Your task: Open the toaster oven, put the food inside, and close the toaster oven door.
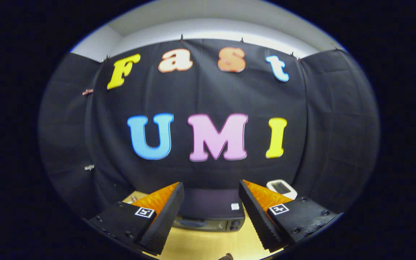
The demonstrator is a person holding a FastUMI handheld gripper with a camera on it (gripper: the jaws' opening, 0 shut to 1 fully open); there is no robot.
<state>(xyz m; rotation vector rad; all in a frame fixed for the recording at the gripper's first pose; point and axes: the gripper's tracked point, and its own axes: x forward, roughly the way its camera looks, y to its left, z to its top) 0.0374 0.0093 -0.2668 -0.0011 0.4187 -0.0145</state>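
1. Pale wood is what we see lowest in the gripper view: a table (208,247) running under the fingers and back to the cloth wall (208,97).
2. We see the gripper (211,195) with its fingers spread wide, and nothing is held between them.
3. We find the oven (211,213) on the table, ahead of the fingers and framed in the gap between them, its back close to the wall.
4. We see the oven from above and in front: a dark flat top, with a strip of its front face below, where a glass door and two knobs at the right end show. The door looks closed.
5. We notice a small white tag (234,206) on the oven's top, near its right front corner.
6. We see a white device (281,188) with a dark screen on the table, just beyond the right finger and beside the wall.
7. We make out a small brown thing (226,256) at the table's near edge, too little of it showing to tell what it is.
8. We see clips (88,91) pinning the cloth.
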